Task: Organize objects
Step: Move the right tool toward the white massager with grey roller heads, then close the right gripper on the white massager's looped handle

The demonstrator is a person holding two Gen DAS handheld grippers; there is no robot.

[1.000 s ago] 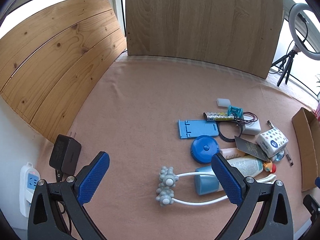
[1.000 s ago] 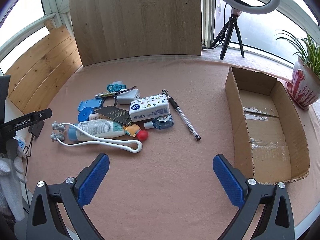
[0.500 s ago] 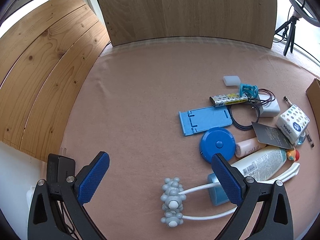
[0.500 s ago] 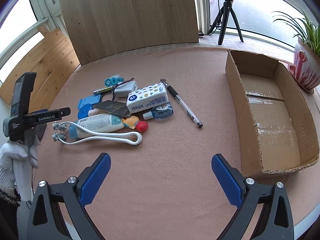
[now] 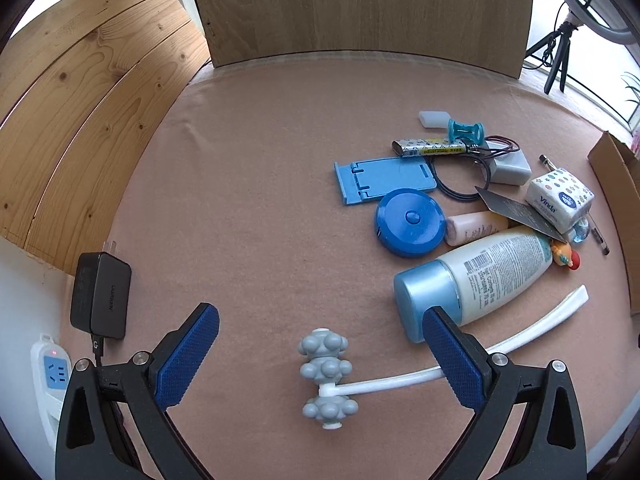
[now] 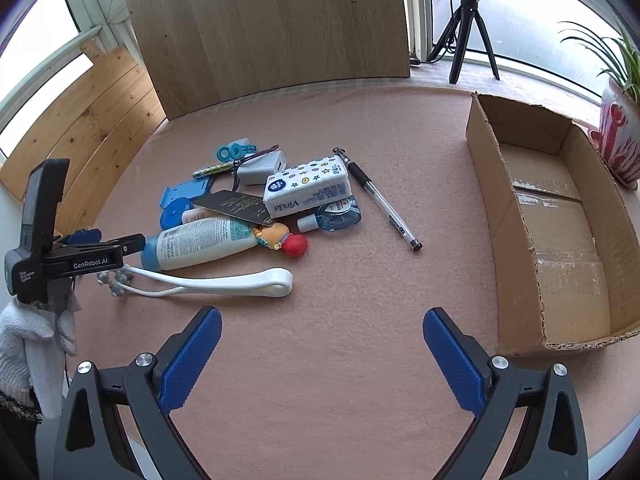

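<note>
A pile of small objects lies on the pink felt table. A white massager with grey knobbed rollers [image 5: 325, 376] lies nearest my left gripper [image 5: 320, 356], which is open with the rollers between its fingers, untouched. Behind it lie a lotion bottle [image 5: 476, 276], a blue round case [image 5: 410, 222] and a blue phone stand [image 5: 384, 178]. My right gripper [image 6: 322, 354] is open and empty over bare felt. In its view the massager handle [image 6: 224, 280], tissue pack [image 6: 308, 190], pen [image 6: 382, 200] and open cardboard box [image 6: 556, 216] show.
A black charger [image 5: 100, 296] and a white power strip [image 5: 50, 376] sit at the table's left edge. Wooden boards stand at the back and left. A potted plant [image 6: 620, 136] stands right of the box. A ring light tripod [image 6: 468, 28] stands behind the table.
My left gripper has moved forward and down toward the massager, whose rollers now sit between its fingers. My right gripper has shifted slightly closer to the table. Both stay open.
</note>
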